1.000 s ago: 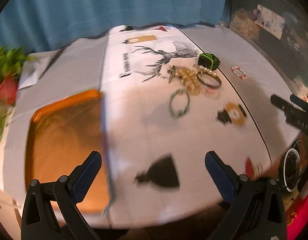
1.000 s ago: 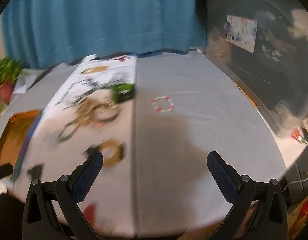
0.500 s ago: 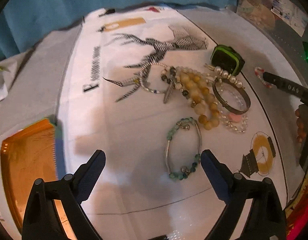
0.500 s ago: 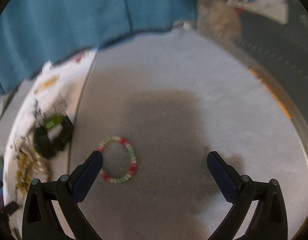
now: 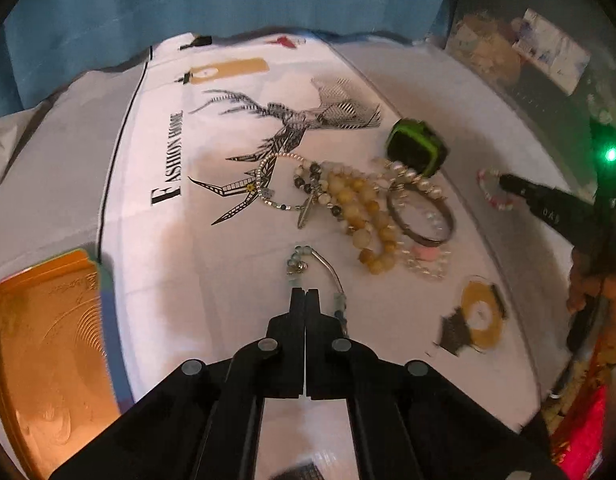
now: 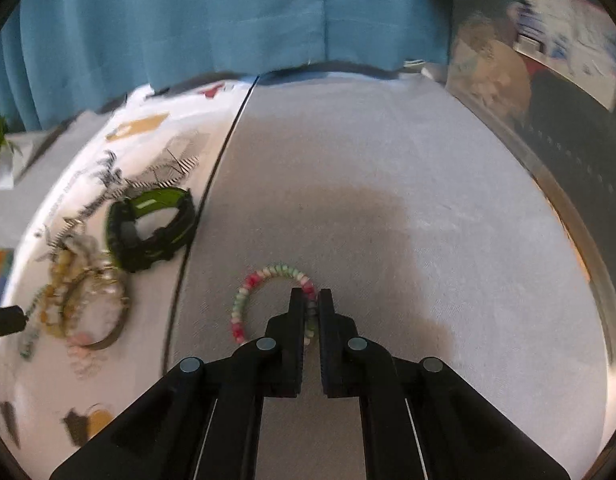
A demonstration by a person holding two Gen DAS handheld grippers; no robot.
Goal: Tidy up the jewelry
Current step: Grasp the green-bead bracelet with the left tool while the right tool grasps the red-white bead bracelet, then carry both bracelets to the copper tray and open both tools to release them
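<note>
Tabletop [image 6: 428,208] under grey cloth, with a white printed cloth bearing a black stag drawing [image 5: 212,264] laid over its left part. Orange embossed tray [image 5: 40,344] at the near left edge, apart from the jewelry; judged to be the destination.

Heap of pieces on the white cloth: black-and-green band [image 5: 417,147], strands of amber beads [image 5: 364,216], dark metal bangle [image 5: 422,216], all touching or overlapping.

My left fingers [image 5: 305,295] are closed flush, on the near arc of the green-bead bracelet with the silver tube segment [image 5: 326,266], which lies on the white cloth apart from the heap. The pinch point itself is hidden behind the tips, so I only judge that the strand is caught.

My right fingers [image 6: 310,302] are nearly closed, a narrow gap left, clamping one side of the pink, white and green beaded ring [image 6: 264,280] on the grey cloth.

Step in hand, as judged: lift both pieces. Notes for doing it well: raise straight up and slowly, check each loop hangs from the tips before travelling. Left: keep clear of the amber strands. Carry low toward the tray.
</note>
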